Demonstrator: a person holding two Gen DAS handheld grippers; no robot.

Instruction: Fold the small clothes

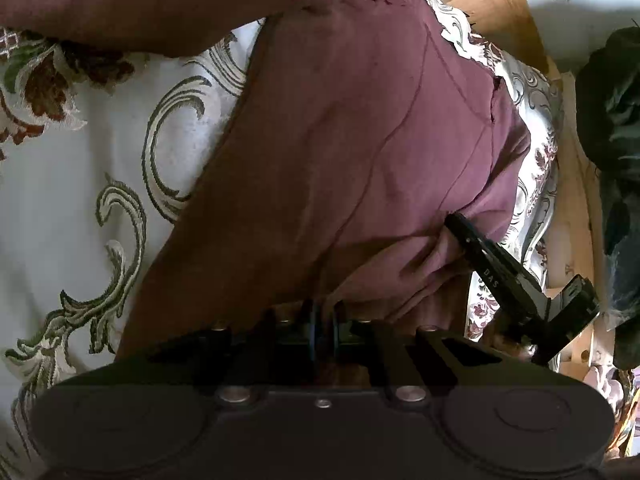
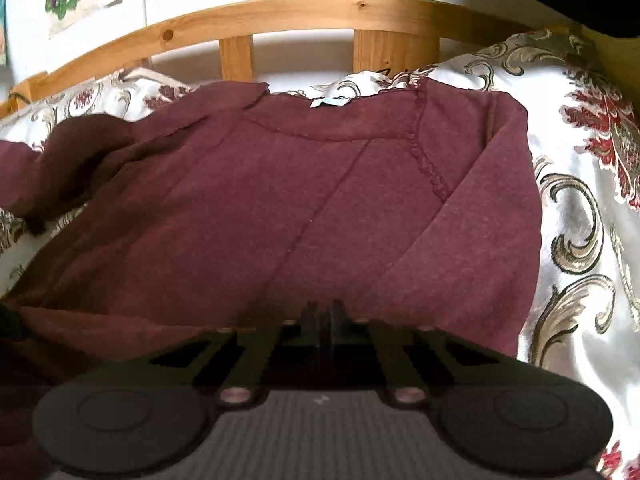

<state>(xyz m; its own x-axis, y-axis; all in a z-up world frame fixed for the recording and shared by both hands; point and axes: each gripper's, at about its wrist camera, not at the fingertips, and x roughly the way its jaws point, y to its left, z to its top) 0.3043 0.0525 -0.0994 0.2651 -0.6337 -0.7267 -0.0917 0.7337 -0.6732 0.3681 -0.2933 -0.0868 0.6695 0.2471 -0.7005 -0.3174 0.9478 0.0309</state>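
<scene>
Left claw (image 1: 323,314): fingers drawn together, pinching the maroon garment (image 1: 360,140) at its near hem. Right claw (image 2: 323,312): fingers likewise closed on the same garment's near edge. In the left wrist view the right claw (image 1: 472,236) enters from the garment's right side, angled in, its tip buried in a gathered fold.

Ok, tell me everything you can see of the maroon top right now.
The maroon knit top looks like soft heathered jersey, with raised seams across the panels, a scalloped stitched seam near one shoulder and a pale label at the neckline. It lies mostly flat on the cream floral bedspread, neckline toward the wooden headboard; one sleeve is bunched at the far side. Both sets of jaws look pinched shut on its near edge: the left gripper and the right gripper.
</scene>
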